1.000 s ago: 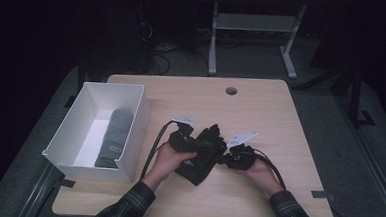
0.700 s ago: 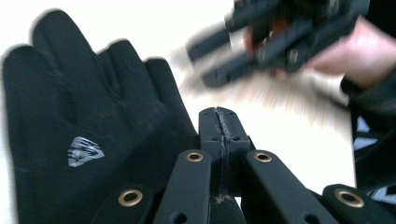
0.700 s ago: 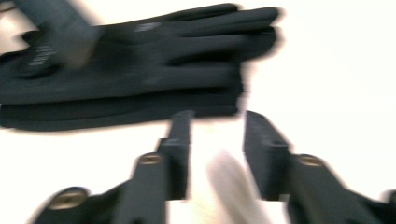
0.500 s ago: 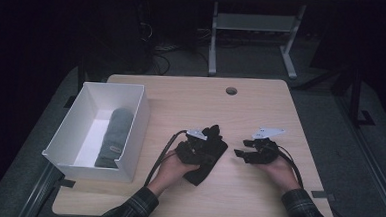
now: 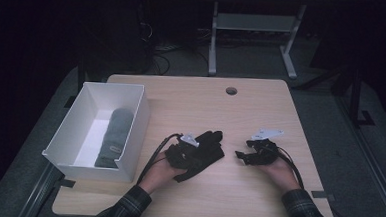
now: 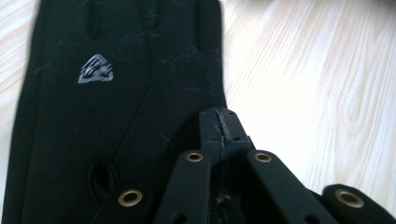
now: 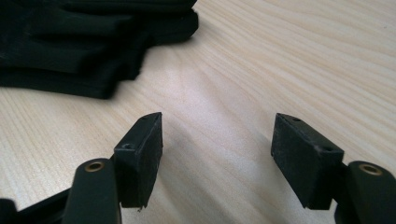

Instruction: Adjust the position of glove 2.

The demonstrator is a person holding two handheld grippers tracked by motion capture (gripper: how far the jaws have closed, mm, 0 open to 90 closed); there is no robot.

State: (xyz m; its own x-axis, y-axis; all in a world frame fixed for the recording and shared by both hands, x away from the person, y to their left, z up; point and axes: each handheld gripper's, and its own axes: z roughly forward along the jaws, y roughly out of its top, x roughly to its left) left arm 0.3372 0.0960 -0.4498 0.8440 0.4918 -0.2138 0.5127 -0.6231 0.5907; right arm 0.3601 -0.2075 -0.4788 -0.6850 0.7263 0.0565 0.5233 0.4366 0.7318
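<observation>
A black glove with a grey logo lies flat at the middle of the wooden table. My left gripper rests over its near part. In the left gripper view the jaws stand shut over the glove near its right edge, and no fabric shows between the left gripper's tips. My right gripper hovers just right of the glove, apart from it. In the right gripper view the right gripper is open over bare wood, with the glove's fingers at the upper left.
A white open box stands at the table's left side with a rolled grey item inside. A small round hole sits near the table's far edge. Cables trail from both grippers toward the near edge.
My right gripper has drawn away to the right from the glove and now stands open. The left gripper has stayed on the glove, which now lies spread out flat.
</observation>
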